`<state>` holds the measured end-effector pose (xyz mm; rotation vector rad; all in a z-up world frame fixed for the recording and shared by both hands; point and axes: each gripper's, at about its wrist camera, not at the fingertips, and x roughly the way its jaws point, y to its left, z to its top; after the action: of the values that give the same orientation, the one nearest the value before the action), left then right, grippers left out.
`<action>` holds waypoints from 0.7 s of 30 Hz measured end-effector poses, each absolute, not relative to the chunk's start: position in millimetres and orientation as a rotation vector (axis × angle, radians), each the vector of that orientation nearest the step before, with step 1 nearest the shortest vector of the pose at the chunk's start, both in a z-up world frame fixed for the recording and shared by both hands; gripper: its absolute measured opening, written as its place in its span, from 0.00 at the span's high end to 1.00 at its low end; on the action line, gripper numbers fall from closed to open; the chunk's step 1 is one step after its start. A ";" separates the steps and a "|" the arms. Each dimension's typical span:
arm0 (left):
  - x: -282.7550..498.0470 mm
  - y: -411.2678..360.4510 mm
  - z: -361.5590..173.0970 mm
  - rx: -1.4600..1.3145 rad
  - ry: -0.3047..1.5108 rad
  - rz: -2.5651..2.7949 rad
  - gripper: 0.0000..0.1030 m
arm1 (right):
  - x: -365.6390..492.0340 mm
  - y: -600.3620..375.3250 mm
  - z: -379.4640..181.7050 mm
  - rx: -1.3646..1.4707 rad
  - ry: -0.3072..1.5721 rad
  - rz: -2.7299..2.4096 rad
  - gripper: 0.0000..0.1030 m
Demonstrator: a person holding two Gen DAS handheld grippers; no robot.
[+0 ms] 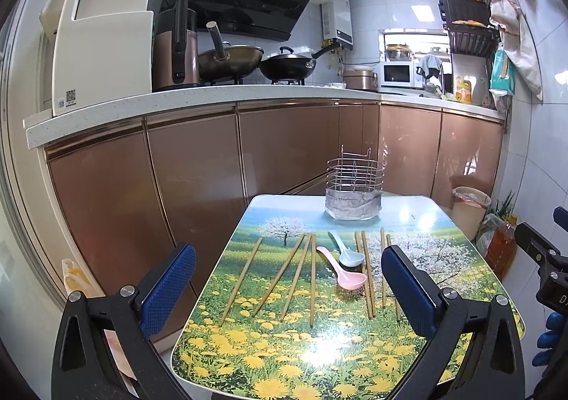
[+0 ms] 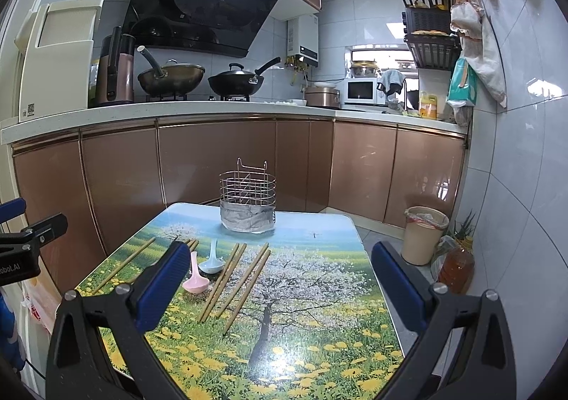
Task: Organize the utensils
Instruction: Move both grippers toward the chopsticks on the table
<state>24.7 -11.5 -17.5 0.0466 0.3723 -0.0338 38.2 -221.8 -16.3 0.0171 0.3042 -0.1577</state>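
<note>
Two spoons [image 1: 346, 263] between chopsticks [image 1: 280, 281]

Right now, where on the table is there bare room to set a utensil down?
Free: the near edge of the table and its right side beyond the chopsticks. Crowded: the middle-left, around the pink spoon and blue spoon.

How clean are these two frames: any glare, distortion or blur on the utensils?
Left wrist view: glare patches on the glossy table, heavy fisheye bending of the counter; chopsticks sharp. Right wrist view: window blown out, same curvature; spoons in focus.
</note>
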 end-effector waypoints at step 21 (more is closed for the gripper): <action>76.7 -19.9 -31.8 0.090 0.457 -0.046 0.00 | 76.8 -234.5 -26.4 0.024 0.331 -0.155 0.00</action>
<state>76.7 -19.9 -31.8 0.0902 0.4568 -0.0464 76.8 -234.5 -26.4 0.0239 0.3315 -0.1546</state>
